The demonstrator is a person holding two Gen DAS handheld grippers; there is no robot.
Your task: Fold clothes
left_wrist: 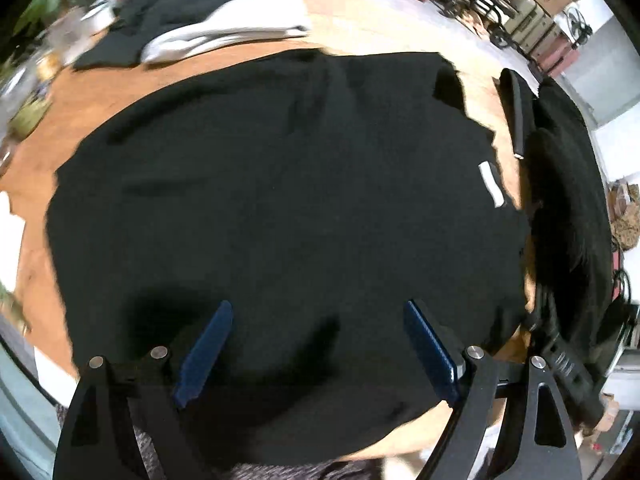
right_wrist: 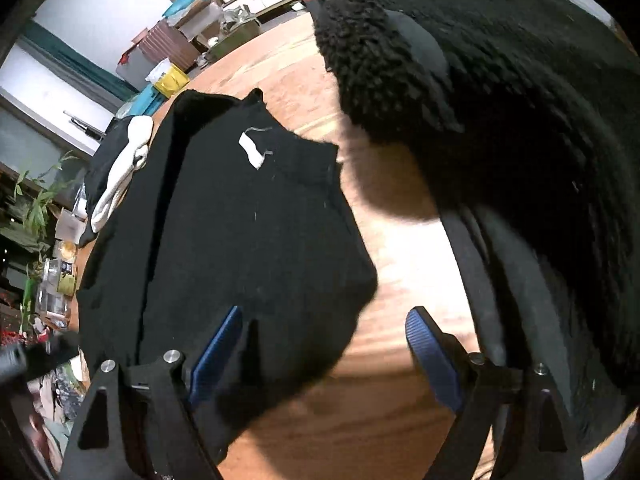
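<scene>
Storage/workrm: stacked boxes [right_wrist: 192,4], wood table [right_wrist: 400,248], plants [right_wrist: 36,208].

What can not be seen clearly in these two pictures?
- Black garment: its near edge is hidden behind the left gripper in the left view.
- Fleece: cut off by the right view's edge; its shape is unclear.
- White cloth: motion-blurred in the left view.
- Tag: too small to read any print.
- Right gripper: open over the table, whether it touches is unclear.
</scene>
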